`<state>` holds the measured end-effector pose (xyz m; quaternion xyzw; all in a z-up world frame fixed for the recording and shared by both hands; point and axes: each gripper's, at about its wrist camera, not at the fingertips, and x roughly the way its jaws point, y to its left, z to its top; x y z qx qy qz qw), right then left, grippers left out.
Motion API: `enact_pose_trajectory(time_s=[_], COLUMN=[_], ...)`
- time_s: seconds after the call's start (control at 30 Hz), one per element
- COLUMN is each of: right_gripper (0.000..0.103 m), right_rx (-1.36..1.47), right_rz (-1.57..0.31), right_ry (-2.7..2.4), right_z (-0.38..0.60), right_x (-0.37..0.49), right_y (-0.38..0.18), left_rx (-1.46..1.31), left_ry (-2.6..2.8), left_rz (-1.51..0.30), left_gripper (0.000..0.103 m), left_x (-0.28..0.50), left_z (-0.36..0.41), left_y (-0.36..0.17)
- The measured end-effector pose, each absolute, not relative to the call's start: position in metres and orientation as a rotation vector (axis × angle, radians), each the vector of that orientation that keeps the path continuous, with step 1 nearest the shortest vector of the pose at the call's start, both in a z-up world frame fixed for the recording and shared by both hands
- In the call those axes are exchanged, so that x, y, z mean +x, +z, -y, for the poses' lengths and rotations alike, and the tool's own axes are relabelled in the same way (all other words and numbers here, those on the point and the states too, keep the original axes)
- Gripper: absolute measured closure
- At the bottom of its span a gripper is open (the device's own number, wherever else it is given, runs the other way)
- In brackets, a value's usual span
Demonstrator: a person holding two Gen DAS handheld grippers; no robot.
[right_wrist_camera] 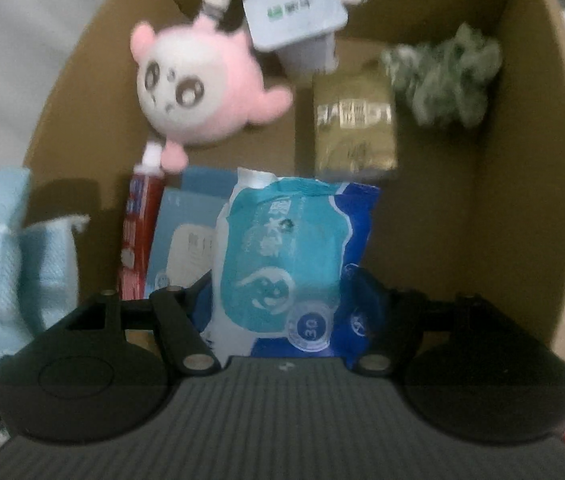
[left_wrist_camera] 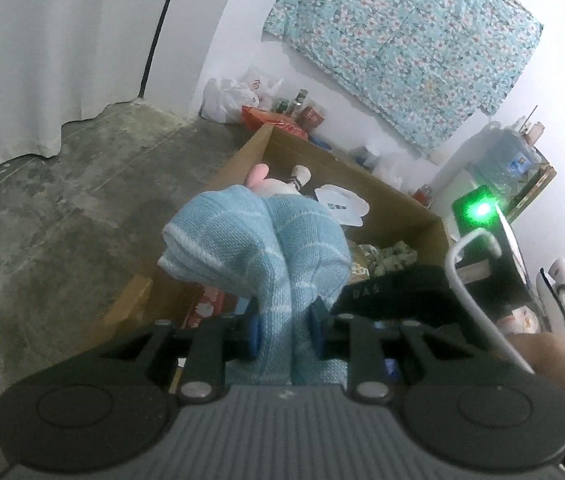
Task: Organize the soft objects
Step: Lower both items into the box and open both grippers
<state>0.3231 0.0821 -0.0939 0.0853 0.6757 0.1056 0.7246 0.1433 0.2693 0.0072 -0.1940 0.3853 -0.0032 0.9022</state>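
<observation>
One bare concrete floor (left_wrist_camera: 62,208), white walls

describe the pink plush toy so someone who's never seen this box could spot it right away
Look inside the open cardboard box, toward its far left corner. The pink plush toy lies there, above a red carton and left of a gold packet. It is the only round, fuzzy thing in the box: a white face with big dark eyes, ringed by pink ears and stubby limbs.
</observation>
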Motion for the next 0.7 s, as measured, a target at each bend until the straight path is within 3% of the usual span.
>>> enact_pose_trajectory(time_s=[0.3, 0.7], right_gripper=[0.025, 0.02], right_rx=[0.317, 0.528], right_rz=[-1.406, -0.96], right_ry=[0.33, 0.386], right_z=[-0.064, 0.095], right_x=[0.307, 0.2], right_y=[-0.051, 0.056], left_rx=[-0.391, -0.278], left_ry=[0.002, -0.096], left_rz=[-0.807, -0.868], left_gripper=[0.078, 0.078], left_x=[0.142, 0.168], left_z=[-0.264, -0.204], left_y=[0.008, 0.006])
